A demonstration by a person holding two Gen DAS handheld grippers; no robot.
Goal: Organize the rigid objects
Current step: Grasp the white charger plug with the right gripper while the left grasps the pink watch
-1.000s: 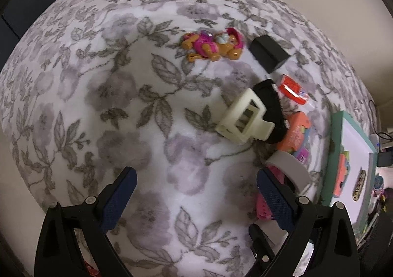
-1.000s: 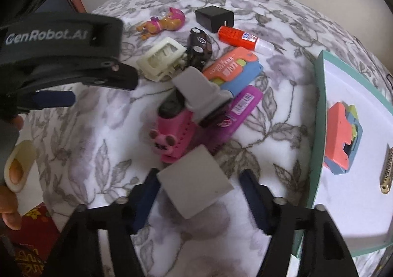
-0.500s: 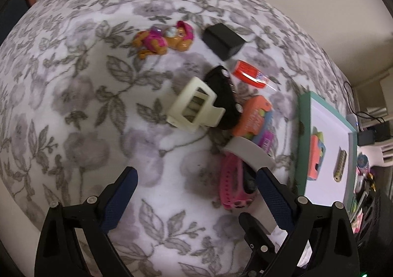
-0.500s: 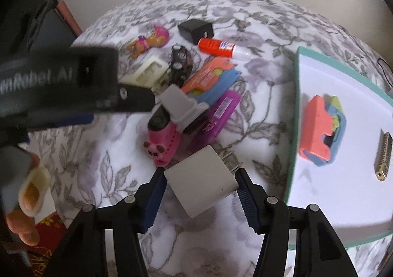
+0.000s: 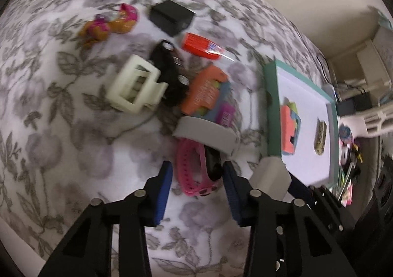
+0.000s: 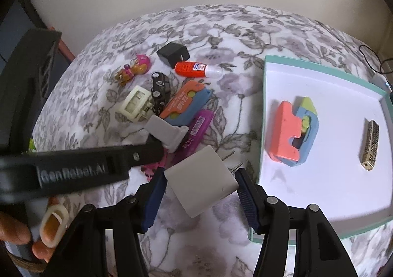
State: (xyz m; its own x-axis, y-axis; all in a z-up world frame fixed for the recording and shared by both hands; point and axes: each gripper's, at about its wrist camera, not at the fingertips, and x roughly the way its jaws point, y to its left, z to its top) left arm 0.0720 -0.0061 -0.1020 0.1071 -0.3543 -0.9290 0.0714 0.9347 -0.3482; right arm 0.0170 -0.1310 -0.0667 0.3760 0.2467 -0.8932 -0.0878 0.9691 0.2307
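Floral-printed fabric (image 6: 245,38) covers the surface under all items; whether it lies on a bed or a counter cannot be told, and a plain wall stands behind it.

Right claw (image 6: 200,191): clamped on a white plug adapter (image 6: 201,183), one blue pad on each of its sides, with the metal prongs pointing toward the tray (image 6: 326,75). The adapter hangs above the fabric, just beside the tray's near left corner.

Left claw (image 5: 196,182): its jaws have just been closing and now stand narrow, one on each side of a pink strap (image 5: 194,173) that lies on the fabric. Whether the pads press on the strap cannot be told.

Tray contents: a coral and blue block (image 6: 292,137) at the middle and a small brass bar (image 6: 371,144) toward the right rim, well apart.

Left of the tray, a pile lies on the fabric: a grey piece (image 5: 206,134) touching the pink strap, a purple card (image 6: 199,127), an orange and blue case (image 6: 186,100), a black toy car (image 6: 159,88) and a cream clip (image 6: 135,103).

Beyond the pile, farther from the tray's near edge: a red glue tube (image 6: 194,68), a black charger (image 6: 173,53) and a small figure (image 6: 133,69).
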